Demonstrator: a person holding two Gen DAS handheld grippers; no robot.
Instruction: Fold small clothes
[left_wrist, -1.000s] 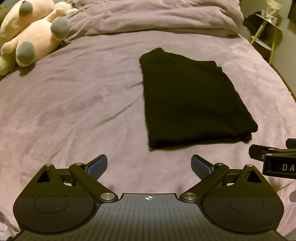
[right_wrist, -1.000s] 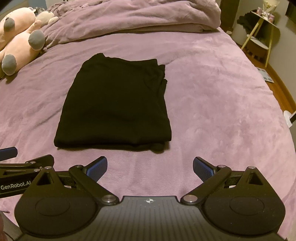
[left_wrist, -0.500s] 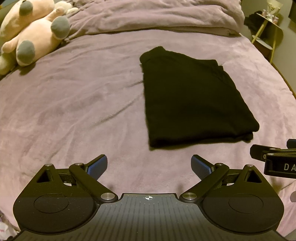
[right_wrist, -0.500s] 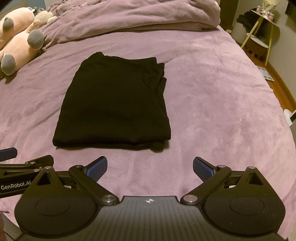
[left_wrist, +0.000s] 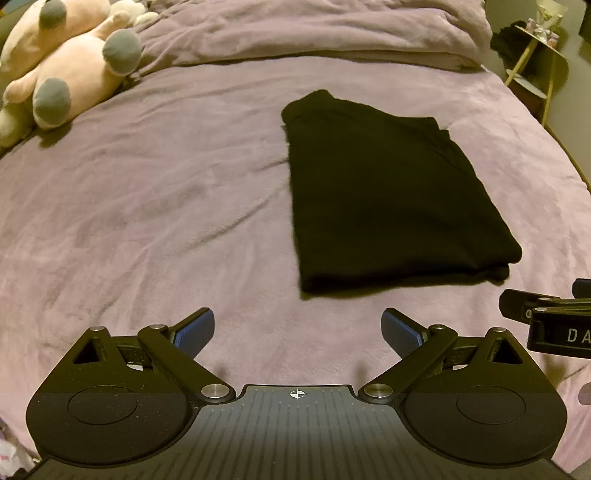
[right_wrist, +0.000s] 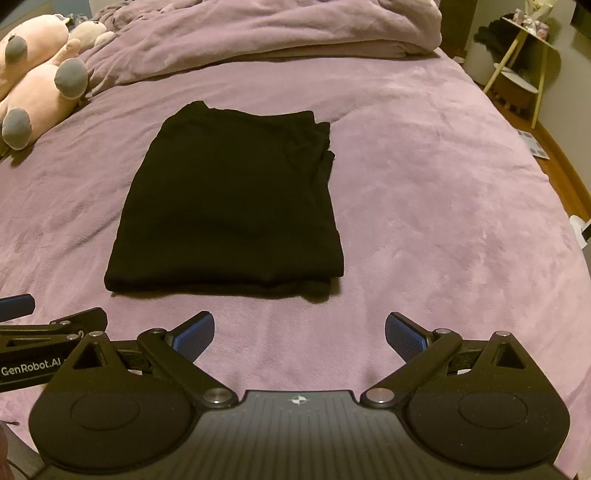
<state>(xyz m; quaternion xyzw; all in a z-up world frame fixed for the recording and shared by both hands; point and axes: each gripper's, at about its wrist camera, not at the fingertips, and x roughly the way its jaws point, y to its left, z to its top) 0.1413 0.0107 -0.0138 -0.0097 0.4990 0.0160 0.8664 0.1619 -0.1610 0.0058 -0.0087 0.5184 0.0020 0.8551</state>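
Black garment (right_wrist: 229, 206), folded flat, neat rectangle

Matt black cloth garment (right_wrist: 229, 206) lies on a soft, fuzzy purple fleece bedcover (right_wrist: 424, 192); plush toy (right_wrist: 37, 92) looks velvety.

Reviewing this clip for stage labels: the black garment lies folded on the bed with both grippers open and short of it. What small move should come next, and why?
Probably bring both grippers forward to the near edge of the black garment for another fold. It lies flat in a rectangle on the purple bedspread; the left gripper and right gripper hold nothing.
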